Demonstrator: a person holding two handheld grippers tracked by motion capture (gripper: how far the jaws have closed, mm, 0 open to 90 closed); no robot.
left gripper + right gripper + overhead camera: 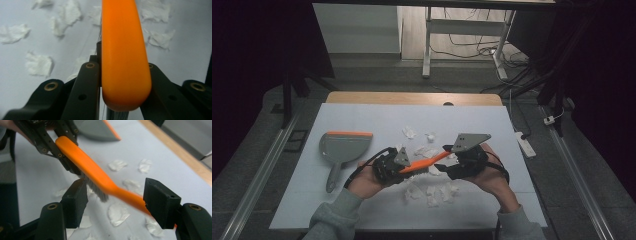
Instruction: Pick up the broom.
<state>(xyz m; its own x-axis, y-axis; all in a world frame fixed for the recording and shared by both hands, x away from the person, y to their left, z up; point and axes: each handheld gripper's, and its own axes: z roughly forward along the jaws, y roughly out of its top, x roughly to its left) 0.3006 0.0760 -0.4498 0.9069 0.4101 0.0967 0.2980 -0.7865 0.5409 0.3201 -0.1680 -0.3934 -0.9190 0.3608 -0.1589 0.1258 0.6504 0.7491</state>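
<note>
Holding the orange brush [424, 162] clamped by its head end above the surface [492, 125], the left tool [393, 165] should stay firm while the right tool [452, 167], jaws parted around the handle, withdraws before sweeping paper scraps [432, 192] toward the dustpan [344, 147].

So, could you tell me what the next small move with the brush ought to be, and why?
Probably draw the right gripper clear of the orange brush: its jaws stand open around the handle end, while the left gripper clamps the brush head. Paper scraps wait to be swept toward the dustpan.
</note>
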